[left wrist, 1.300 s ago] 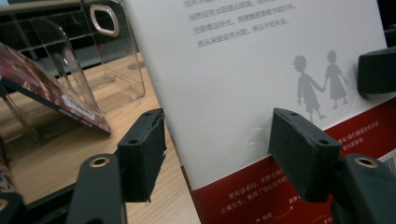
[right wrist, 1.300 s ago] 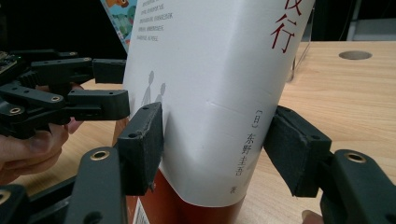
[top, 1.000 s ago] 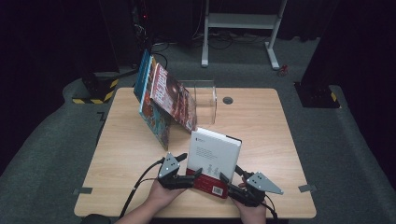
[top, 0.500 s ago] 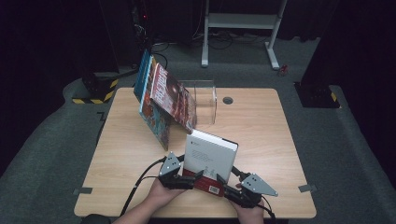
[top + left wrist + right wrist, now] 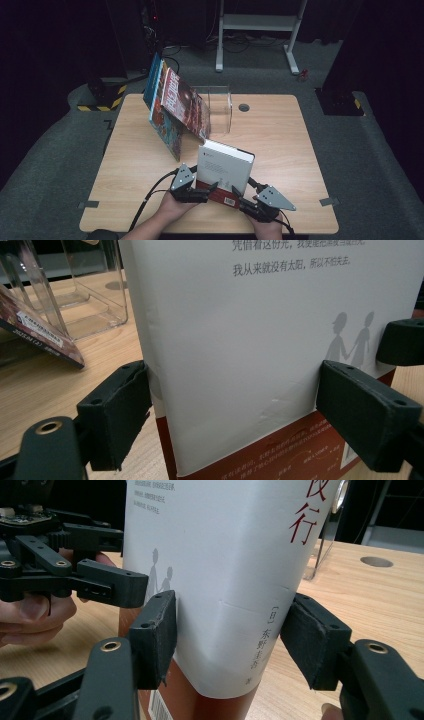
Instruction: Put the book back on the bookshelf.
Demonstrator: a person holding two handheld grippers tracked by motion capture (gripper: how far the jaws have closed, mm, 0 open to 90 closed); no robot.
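The white book (image 5: 224, 170) stands upright between both pairs of jaws, the left gripper (image 5: 206, 191) clamped across its lower edge, the right gripper (image 5: 239, 196) clamped across its spine corner.

From my station the book (image 5: 240, 355) shows a smooth, matt white paper jacket over a glossier red-brown cover. The counter (image 5: 280, 135) looks like pale wood-grain laminate. The stand (image 5: 220, 107) is clear glossy plastic, and the left gripper (image 5: 232, 410) pads look like matt, slightly rough black foam.
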